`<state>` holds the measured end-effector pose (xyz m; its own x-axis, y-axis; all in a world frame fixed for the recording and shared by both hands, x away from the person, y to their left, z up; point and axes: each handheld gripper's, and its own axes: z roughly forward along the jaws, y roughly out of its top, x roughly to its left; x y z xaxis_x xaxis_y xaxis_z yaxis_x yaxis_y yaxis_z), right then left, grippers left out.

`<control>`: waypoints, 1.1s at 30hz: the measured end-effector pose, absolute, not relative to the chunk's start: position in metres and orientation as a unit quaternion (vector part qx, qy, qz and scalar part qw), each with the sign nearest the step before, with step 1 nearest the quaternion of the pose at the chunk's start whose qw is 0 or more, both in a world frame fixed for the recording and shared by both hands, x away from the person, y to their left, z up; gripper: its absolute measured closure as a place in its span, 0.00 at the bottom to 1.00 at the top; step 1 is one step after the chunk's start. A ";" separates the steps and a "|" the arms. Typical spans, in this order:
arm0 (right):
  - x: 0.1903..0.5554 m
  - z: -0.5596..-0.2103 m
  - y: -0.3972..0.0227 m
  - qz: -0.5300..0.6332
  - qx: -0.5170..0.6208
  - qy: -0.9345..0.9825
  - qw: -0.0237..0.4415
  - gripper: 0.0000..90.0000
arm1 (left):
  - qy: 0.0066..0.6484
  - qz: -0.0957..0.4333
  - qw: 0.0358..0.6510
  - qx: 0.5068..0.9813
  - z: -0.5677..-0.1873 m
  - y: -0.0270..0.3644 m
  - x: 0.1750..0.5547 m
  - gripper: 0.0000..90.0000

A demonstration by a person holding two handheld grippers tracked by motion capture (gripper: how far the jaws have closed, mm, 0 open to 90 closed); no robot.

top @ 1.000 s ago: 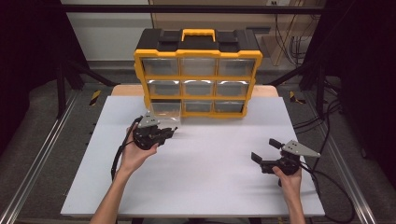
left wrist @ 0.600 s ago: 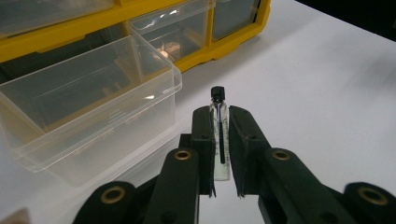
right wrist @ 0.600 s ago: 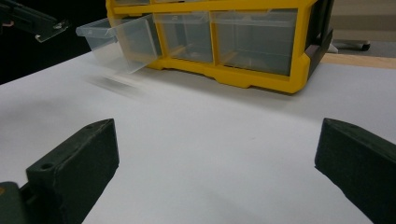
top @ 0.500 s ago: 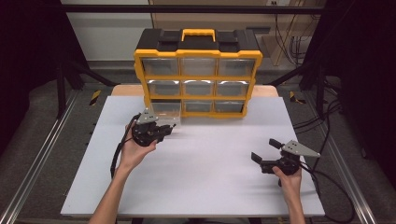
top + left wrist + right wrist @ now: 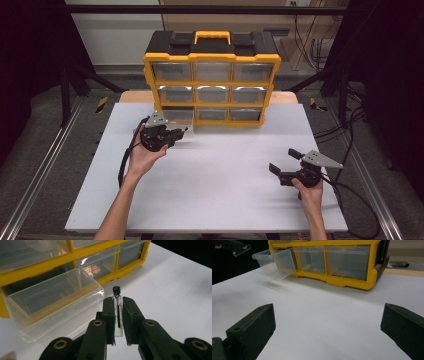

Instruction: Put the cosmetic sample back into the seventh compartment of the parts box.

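Observation:
My left gripper (image 5: 181, 133) is shut on a small clear glass vial (image 5: 117, 315) with a black cap (image 5: 116, 289), held upright between the jaws. It hovers just in front of the pulled-out clear drawer (image 5: 50, 297), which is the bottom-left one of a yellow and black drawer cabinet (image 5: 212, 80). The vial stands right beside the drawer's front corner, outside it. Over the table's right front, my right gripper (image 5: 282, 160) stands wide open with nothing between its jaws.
The cabinet stands at the back middle of the white table (image 5: 225, 195), its other clear drawers (image 5: 212, 93) shut. In the right gripper view the open drawer (image 5: 275, 262) sticks out at the left, with the left gripper (image 5: 235, 247) beyond it.
My left gripper has crept a little closer to the open drawer with the vial. The right gripper has stayed where it was.

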<state>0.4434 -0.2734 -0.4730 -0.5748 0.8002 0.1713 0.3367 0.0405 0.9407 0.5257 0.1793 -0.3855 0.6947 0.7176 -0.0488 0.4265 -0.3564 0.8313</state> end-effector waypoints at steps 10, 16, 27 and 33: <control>0.444 -0.473 -0.274 0.559 0.410 0.689 0.210 0.00 | 0.359 0.168 0.436 0.808 -0.380 0.180 0.536 0.89; 0.444 -0.473 -0.274 0.559 0.410 0.689 0.210 0.00 | 0.367 0.165 0.437 0.804 -0.380 0.182 0.543 0.89; 0.444 -0.473 -0.273 0.557 0.412 0.690 0.209 0.00 | 0.380 0.175 0.434 0.798 -0.373 0.186 0.554 0.89; 0.444 -0.473 -0.274 0.557 0.411 0.690 0.210 0.00 | 0.389 0.178 0.429 0.796 -0.373 0.188 0.562 0.89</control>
